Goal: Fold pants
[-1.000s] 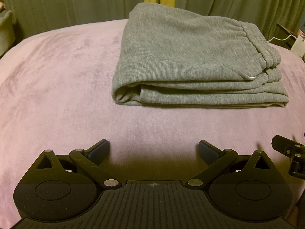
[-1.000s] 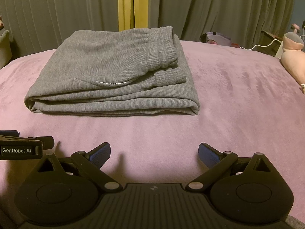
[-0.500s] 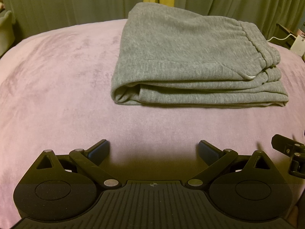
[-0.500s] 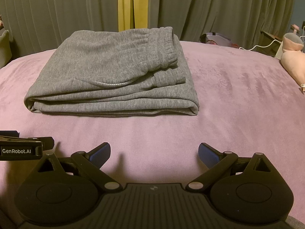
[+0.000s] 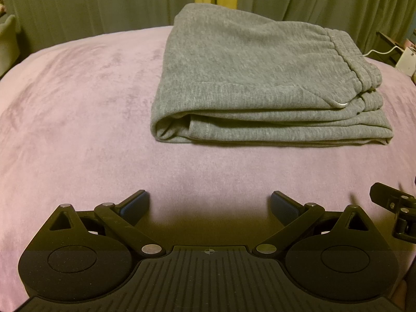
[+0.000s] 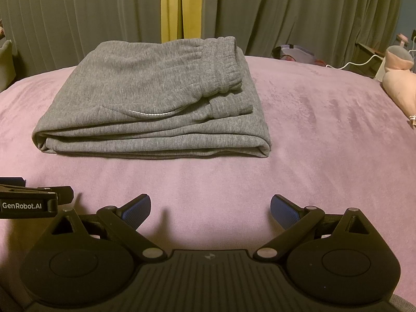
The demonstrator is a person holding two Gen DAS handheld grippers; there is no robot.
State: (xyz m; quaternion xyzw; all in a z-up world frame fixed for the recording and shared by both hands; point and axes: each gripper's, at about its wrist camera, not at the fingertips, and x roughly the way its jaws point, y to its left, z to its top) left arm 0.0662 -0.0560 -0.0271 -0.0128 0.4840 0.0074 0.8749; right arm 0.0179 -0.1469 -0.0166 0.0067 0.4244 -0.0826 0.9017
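Grey sweatpants (image 5: 260, 78) lie folded in a compact stack on the pink bed cover (image 5: 78, 119), waistband on top toward the right. They also show in the right wrist view (image 6: 156, 104). My left gripper (image 5: 210, 202) is open and empty, held back from the near edge of the stack. My right gripper (image 6: 210, 208) is open and empty too, a similar distance in front of the stack. Part of the right gripper (image 5: 395, 208) shows at the right edge of the left view, and part of the left gripper (image 6: 28, 200) at the left edge of the right view.
Dark curtains (image 6: 78, 26) with a yellow gap hang behind the bed. A pink plush toy (image 6: 397, 83), a white cable (image 6: 351, 63) and a bag (image 6: 293, 52) lie at the far right. A pale cushion (image 5: 7, 41) stands at the far left.
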